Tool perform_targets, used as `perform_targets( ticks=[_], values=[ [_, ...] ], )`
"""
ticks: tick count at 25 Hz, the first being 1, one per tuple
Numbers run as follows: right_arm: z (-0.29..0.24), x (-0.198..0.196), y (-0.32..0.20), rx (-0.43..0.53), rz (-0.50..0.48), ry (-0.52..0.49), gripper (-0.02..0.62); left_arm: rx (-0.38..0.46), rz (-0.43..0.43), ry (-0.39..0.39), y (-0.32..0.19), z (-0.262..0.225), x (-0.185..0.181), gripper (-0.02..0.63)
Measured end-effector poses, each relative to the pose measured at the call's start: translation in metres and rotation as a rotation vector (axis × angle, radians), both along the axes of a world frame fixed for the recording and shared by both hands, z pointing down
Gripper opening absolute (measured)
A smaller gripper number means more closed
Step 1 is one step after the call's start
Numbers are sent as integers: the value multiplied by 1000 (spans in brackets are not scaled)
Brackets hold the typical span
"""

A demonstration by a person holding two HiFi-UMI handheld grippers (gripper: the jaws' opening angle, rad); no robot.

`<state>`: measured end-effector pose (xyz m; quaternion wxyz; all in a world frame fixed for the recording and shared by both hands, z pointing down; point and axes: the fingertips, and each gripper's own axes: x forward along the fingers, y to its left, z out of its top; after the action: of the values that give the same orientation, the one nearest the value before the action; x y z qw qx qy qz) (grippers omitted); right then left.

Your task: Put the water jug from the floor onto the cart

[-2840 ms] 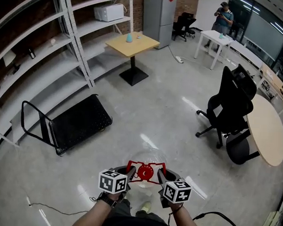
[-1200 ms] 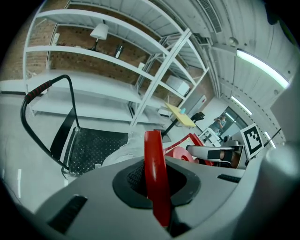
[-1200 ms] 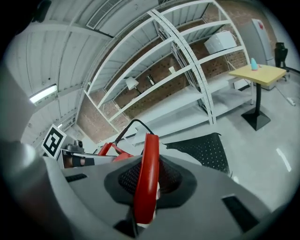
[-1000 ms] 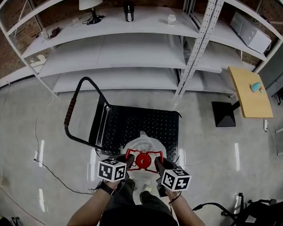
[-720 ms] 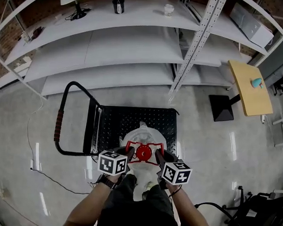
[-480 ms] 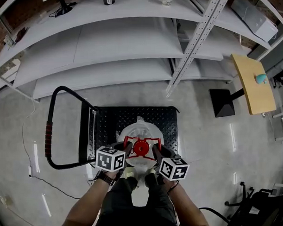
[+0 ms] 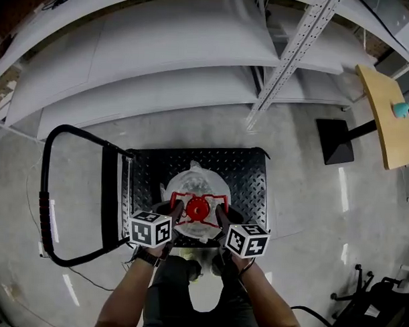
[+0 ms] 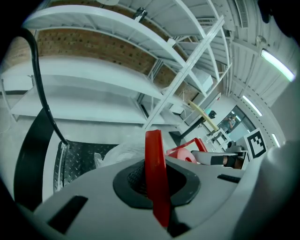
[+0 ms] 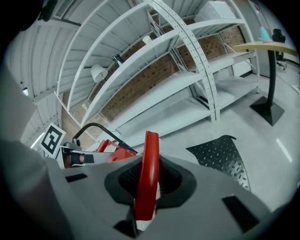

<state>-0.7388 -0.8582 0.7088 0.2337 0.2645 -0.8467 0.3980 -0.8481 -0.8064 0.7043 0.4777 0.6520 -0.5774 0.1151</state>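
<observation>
A clear water jug (image 7: 190, 186) with a red cap and red handle (image 7: 197, 208) hangs over the black cart's deck (image 7: 247, 174); I cannot tell whether it touches the deck. My left gripper (image 7: 176, 210) is shut on the left side of the handle, and my right gripper (image 7: 219, 213) is shut on its right side. In the left gripper view the red handle (image 8: 154, 173) runs between the jaws of the left gripper (image 8: 154, 185), with the jug's clear body (image 8: 119, 152) beyond. The right gripper view shows the red handle (image 9: 149, 173) clamped the same way above the deck (image 9: 220, 152).
The cart's black push bar (image 7: 49, 187) loops at the left. White shelving racks (image 7: 181, 65) stand just behind the cart, with an upright post (image 7: 288, 58). A wooden table (image 7: 392, 112) on a black base (image 7: 336, 140) is at the right. A thin cable (image 7: 80, 272) lies on the floor.
Both grippers have carried the jug forward and down, from in front of the cart to over the middle of its deck. The grip on the red handle is unchanged.
</observation>
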Motion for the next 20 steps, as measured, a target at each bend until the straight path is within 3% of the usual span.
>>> perform_targets(
  ticks=[6,14,17,20],
  values=[
    [19,-11,-18,-11,7,-18,46,9,-24,-20,-22,17,-30,6],
    [12,-18,-18,-3,-51,-7,46,16,-4,40,-19,14,-21,9],
    [2,-17,-14,33,-89,36,53,-7,23,57,-14,4,-14,83],
    [-15,-8,-16,115,-83,99,92,-41,29,46,-2,-10,-11,114]
  ],
)
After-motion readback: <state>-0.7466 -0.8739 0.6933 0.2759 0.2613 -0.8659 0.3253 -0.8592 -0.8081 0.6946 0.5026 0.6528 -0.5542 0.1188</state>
